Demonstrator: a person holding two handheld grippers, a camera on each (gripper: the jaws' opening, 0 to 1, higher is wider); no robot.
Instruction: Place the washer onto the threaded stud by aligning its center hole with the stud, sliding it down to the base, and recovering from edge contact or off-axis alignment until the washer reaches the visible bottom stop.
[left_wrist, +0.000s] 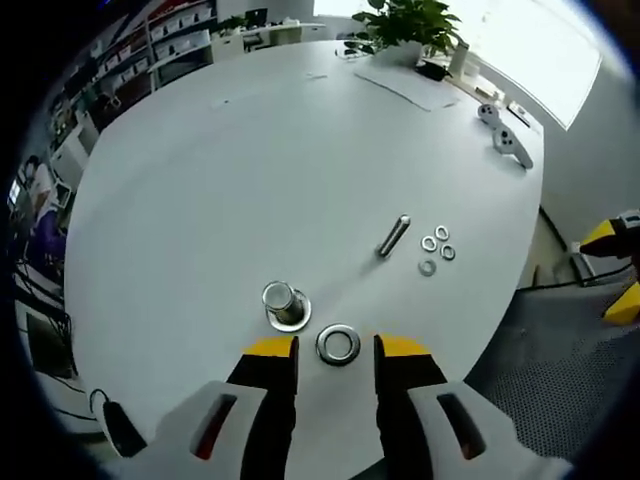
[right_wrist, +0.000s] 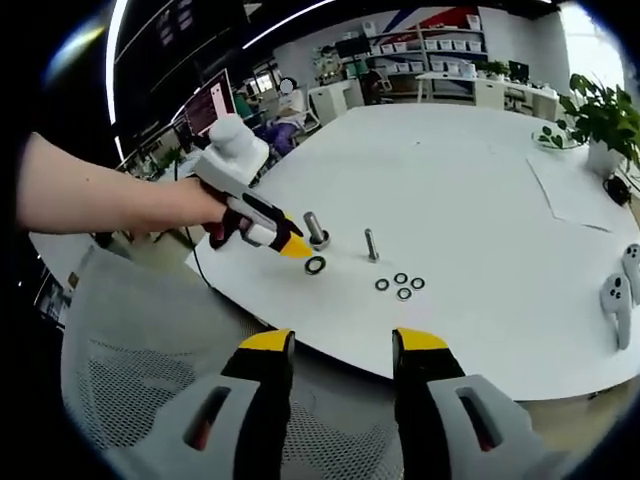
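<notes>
Yellow-tipped jaws of the left gripper (left_wrist: 337, 348) stand apart, grasping nothing, with the large flat steel washer (left_wrist: 338, 344) lying on the white round table (left_wrist: 200, 200) between their tips, close to the table's near edge. That straddle looks like the approach for a pick-up, judged from the gap on either side of the ring. Just beside the washer stands the short threaded steel stud on its round base (left_wrist: 285, 304), upright, nothing on it yet. Farther toward the table's middle lies a loose steel bolt (left_wrist: 393, 236) on its side, and next to it four small steel washers (left_wrist: 437, 246) in a cluster.

From the right gripper view, the right gripper (right_wrist: 340, 355) hangs off the table edge over a grey mesh chair (right_wrist: 150, 370), jaws spread and empty, likely waiting. A bare hand (right_wrist: 190, 210) holds the left tool there. The stud's threads are too small to make out.
</notes>
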